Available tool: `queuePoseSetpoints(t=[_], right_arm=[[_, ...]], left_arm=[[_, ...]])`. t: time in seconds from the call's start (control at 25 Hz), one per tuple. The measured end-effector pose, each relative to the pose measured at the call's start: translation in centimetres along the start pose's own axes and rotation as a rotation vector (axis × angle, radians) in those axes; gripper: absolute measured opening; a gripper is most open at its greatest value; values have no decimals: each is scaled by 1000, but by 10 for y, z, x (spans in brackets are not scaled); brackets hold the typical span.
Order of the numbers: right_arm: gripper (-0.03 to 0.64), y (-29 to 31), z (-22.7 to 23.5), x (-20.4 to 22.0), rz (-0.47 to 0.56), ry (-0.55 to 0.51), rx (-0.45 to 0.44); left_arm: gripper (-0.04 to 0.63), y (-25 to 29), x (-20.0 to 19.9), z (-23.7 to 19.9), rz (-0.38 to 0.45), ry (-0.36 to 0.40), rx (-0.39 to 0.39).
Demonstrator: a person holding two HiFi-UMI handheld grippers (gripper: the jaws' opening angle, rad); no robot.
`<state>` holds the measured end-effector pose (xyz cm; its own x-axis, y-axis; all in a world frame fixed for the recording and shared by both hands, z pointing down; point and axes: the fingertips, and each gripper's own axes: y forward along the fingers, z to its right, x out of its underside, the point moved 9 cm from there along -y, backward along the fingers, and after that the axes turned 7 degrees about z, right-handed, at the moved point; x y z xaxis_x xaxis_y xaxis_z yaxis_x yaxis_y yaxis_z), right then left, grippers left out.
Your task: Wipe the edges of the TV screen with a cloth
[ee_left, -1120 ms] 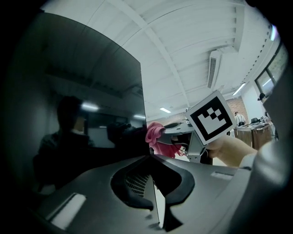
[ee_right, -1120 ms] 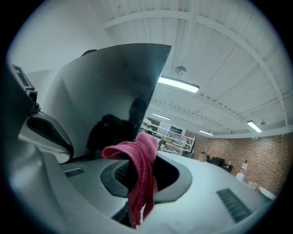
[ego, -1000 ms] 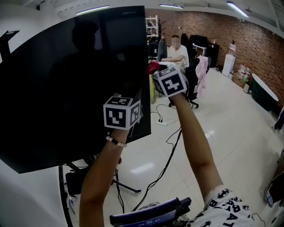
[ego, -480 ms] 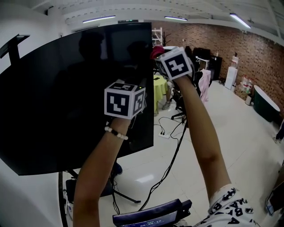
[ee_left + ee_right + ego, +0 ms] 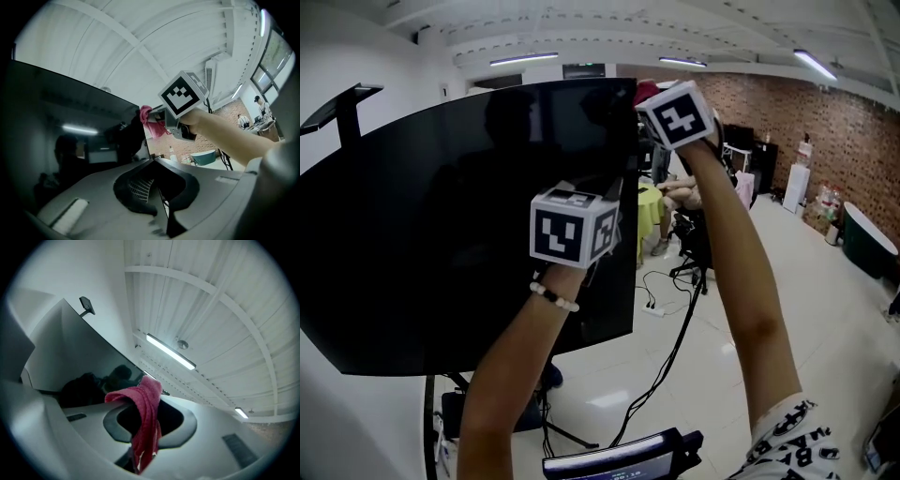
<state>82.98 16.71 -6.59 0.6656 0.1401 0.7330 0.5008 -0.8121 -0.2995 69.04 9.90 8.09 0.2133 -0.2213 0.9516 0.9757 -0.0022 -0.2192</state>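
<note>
The right gripper has its fingers closed on a red cloth, which is clamped between them near their tips. Part of the cloth bunches up above the fingers and the rest hangs down over them in a loose fold. In the head view this gripper is raised to the top right corner of the black TV screen, and the cloth sits right at that corner. Whether it actually touches the corner cannot be made out. The left gripper is lower down, close in front of the screen near its right edge, about halfway up. Its fingers are closed together with only a thin slit between them and nothing held. From its own view the cloth shows as a small pink bunch at the top of the screen's right edge, well above the left fingers.
</note>
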Motion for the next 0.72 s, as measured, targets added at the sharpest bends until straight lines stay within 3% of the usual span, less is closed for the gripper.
queuePoseSetpoints(t=[0.44,0.72], right_arm=[[78,-3,19,-29,59,-3,64],[78,-56,10,-26,150,71,87]], left_arm=[[-8,-17,-1,-6,10,-6,-24],[-8,-46,11,-2,14,-40,-32]])
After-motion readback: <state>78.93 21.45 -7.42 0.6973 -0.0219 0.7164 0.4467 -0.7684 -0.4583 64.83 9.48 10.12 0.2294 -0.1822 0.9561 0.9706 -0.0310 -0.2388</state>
